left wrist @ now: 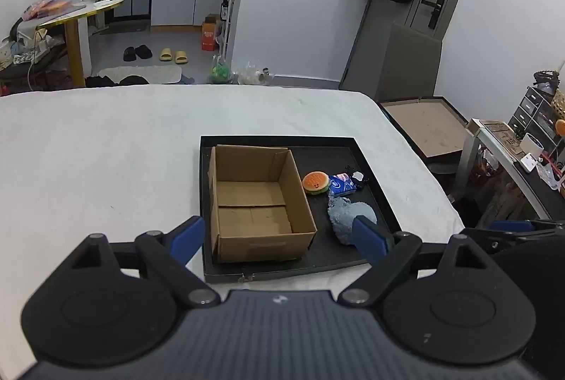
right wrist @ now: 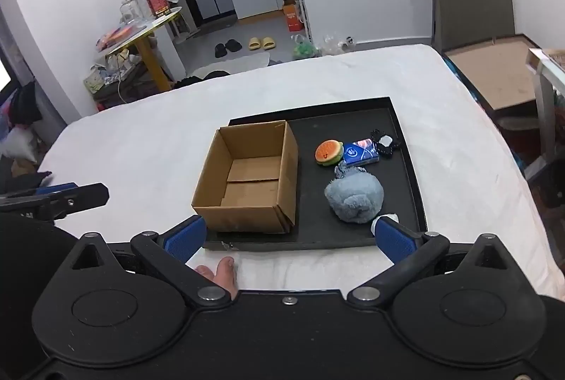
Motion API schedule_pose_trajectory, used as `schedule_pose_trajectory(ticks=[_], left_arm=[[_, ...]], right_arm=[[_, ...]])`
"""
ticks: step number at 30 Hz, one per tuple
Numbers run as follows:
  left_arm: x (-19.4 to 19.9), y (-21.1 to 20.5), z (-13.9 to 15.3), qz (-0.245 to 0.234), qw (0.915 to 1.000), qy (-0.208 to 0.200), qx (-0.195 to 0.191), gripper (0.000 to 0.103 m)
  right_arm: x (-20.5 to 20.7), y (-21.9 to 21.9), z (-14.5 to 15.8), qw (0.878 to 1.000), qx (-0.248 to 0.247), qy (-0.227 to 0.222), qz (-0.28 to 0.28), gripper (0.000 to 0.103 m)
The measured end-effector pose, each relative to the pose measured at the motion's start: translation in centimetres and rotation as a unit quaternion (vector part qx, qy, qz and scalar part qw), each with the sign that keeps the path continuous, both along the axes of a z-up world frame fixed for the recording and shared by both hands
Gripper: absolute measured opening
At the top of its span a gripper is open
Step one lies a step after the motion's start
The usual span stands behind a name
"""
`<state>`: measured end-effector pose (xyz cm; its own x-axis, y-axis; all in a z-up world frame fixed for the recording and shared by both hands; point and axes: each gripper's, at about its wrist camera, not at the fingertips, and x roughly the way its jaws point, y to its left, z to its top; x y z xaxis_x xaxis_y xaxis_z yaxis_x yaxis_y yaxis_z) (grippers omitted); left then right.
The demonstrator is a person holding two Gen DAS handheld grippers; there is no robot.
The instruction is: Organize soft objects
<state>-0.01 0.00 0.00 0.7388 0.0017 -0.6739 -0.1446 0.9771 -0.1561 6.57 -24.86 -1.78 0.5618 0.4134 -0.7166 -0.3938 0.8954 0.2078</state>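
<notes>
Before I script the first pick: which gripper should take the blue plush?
Right. The right gripper hangs open, one finger beside the blue plush; the left gripper, also open, faces the empty box.

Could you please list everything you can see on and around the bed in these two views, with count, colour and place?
tray: one, black, on the white bed
bed: one, white cover, fills the middle of both views
box: one, brown cardboard, open and empty, on the tray's left half
burger toy: one, orange and green, right of the box
packet: one, blue, touching the burger toy's right side
small black thing: one, black and white, behind the packet; too small to name
fluffy cloth: one, grey-blue, near side of the tray
slippers: one pair, yellow, on the floor
left tongs: open, blue pads
right tongs: open, blue pads
</notes>
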Motion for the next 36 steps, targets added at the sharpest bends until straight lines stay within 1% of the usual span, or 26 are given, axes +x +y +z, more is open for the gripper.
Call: schedule_pose_trajectory(ticks=[4,6,7,8,10,12,13,16,24,28,36], left_arm=[[0.1,-0.3,0.0,0.0,1.0,0.005,0.001,0.09],[0.0,-0.5,-0.4,-0.002,1.0,0.006,0.001,0.09],[0.0,-1.1,-0.9,-0.003,1.0,0.007,0.002,0.09],[0.4,-0.8,-0.9,-0.003,1.0,0.009,-0.001,0.09],[0.9,-0.7,-1.2,-0.003,0.9999,0.01,-0.006,0.09],[1.0,-1.3,-1.7,-0.001,0.9999,0.009,-0.011,0.09],[1.4,-1.3,-1.1,0.001,0.9998,0.014,-0.017,0.09],[1.5,-1.5,-1.3,-0.002,0.9997,0.014,-0.021,0.09],[1.6,-1.5,-1.5,-0.021,0.9994,0.02,-0.019,0.09],[1.8,-1.4,-1.4,-0.022,0.9993,0.025,-0.018,0.09],[1.9,-1.4,-1.4,-0.028,0.999,0.028,-0.018,0.09]], right_arm=[[-0.1,0.7,0.3,1.0,-0.013,-0.017,-0.003,0.103],[-0.5,0.5,-0.4,1.0,0.0,-0.015,-0.011,0.103],[-0.2,-0.2,-0.4,1.0,0.013,-0.008,-0.013,0.103],[0.5,-1.6,-0.4,0.999,0.029,0.005,-0.016,0.103],[0.2,-1.7,-0.3,1.0,0.025,0.005,-0.018,0.103],[0.8,-2.3,0.1,1.0,0.016,0.011,-0.017,0.103],[0.8,-2.4,0.2,1.0,0.016,0.011,-0.017,0.103],[0.9,-2.2,0.1,1.0,0.007,0.009,-0.016,0.103],[0.9,-2.0,0.2,1.0,0.013,0.012,-0.012,0.103],[1.2,-2.0,0.0,0.999,0.023,0.027,-0.011,0.103],[1.1,-1.9,0.2,1.0,0.012,0.019,-0.01,0.103]])
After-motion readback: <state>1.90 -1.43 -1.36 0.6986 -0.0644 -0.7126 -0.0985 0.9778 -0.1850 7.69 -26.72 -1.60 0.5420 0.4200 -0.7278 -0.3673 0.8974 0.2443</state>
